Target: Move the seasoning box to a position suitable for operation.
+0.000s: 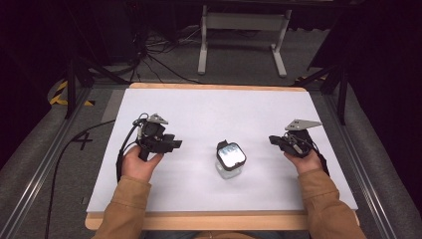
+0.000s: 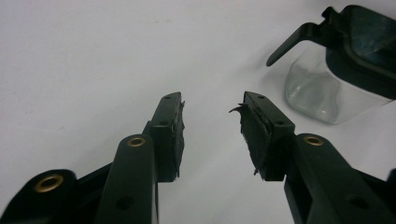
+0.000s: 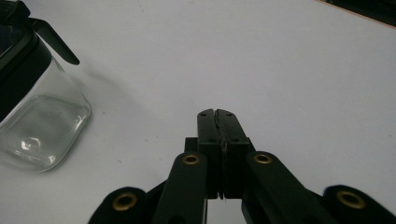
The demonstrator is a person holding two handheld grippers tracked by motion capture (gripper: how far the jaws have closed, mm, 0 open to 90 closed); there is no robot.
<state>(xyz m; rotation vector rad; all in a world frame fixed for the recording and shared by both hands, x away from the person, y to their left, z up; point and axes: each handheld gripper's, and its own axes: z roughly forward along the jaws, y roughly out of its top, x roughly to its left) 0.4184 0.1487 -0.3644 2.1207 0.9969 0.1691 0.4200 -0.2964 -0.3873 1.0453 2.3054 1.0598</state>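
Two black grippers flank a clear square glass jar with a black clip lid (image 1: 230, 159) on the white tabletop (image 1: 209, 114). Left of the jar, the left gripper (image 2: 212, 121) stands parted and empty; right of it, the right gripper (image 3: 218, 122) is pressed together.

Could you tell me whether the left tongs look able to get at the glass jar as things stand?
Probably yes: the left tongs are open, and bare white table lies between them and the lidded glass jar, which stands untouched.
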